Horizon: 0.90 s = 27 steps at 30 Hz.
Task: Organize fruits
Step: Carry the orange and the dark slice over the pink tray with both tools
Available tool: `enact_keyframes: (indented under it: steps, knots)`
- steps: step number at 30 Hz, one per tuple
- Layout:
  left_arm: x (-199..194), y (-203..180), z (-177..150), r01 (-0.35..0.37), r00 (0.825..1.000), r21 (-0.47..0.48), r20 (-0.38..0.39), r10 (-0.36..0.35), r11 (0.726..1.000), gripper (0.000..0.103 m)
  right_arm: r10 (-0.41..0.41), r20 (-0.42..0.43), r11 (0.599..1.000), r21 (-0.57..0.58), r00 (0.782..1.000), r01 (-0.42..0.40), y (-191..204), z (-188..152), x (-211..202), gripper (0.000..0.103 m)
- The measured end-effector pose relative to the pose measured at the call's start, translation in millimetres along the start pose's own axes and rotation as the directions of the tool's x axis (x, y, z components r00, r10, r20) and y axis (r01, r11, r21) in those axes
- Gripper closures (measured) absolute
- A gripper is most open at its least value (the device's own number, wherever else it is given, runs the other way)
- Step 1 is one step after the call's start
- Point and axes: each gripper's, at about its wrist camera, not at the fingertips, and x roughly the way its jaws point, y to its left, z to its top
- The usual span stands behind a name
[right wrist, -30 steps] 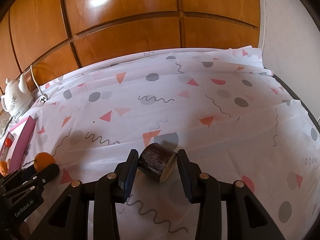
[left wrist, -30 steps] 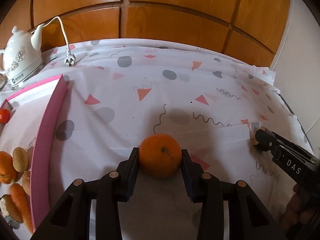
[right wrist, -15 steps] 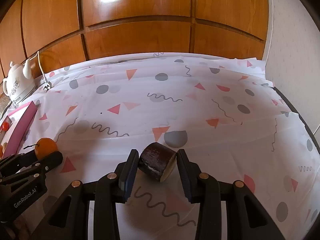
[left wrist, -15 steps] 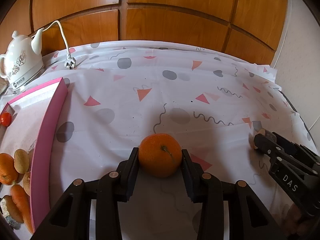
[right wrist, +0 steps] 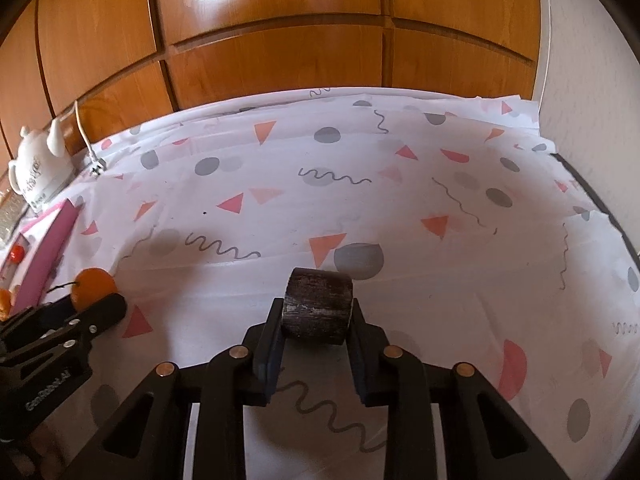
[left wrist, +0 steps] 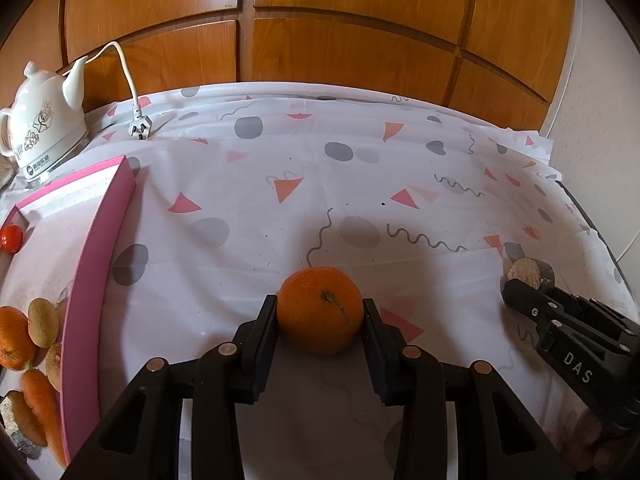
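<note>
My left gripper [left wrist: 320, 312] is shut on an orange mandarin [left wrist: 321, 309] with a short stem, held just above the patterned cloth. My right gripper [right wrist: 316, 312] is shut on a dark brown stubby cylinder [right wrist: 318, 304], a cut piece with a pale face; it also shows in the left wrist view [left wrist: 528, 272] at the right. The left gripper with the mandarin [right wrist: 93, 286] shows at the left of the right wrist view. A pink-rimmed tray [left wrist: 100, 248] at the left holds a mandarin [left wrist: 12, 340], a kiwi [left wrist: 42, 322], a carrot [left wrist: 42, 408] and a cherry tomato [left wrist: 11, 237].
A white teapot-shaped kettle [left wrist: 40, 128] with a cord and plug [left wrist: 140, 128] stands at the back left. Wooden panelling [left wrist: 320, 40] runs behind the table. A white wall [right wrist: 592, 60] bounds the right side. The cloth [left wrist: 320, 184] is white with grey dots and pink triangles.
Both grippers have lifted and drawn back slightly with their loads. The brown piece in the right gripper has turned, its curved dark side now facing the camera.
</note>
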Motion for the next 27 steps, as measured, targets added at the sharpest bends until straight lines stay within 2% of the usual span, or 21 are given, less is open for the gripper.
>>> enact_keyframes:
  steps: [4, 16, 27]
  knots:
    - [0, -1, 0, 0.001, 1.000, 0.000, 0.000, -0.001, 1.000, 0.063, 0.018, -0.005, 1.000, 0.016, 1.000, -0.018, -2, 1, -4, 0.074]
    - [-17, 2, -3, 0.015, 1.000, -0.019, -0.017, -0.015, 1.000, 0.064, -0.005, -0.009, 1.000, -0.025, 1.000, 0.005, 4, -4, -10, 0.075]
    - [-69, 18, 2, -0.009, 0.999, -0.048, 0.048, 0.011, 0.999, 0.064, 0.099, -0.003, 0.992, -0.073, 0.995, -0.099, 35, 2, -29, 0.075]
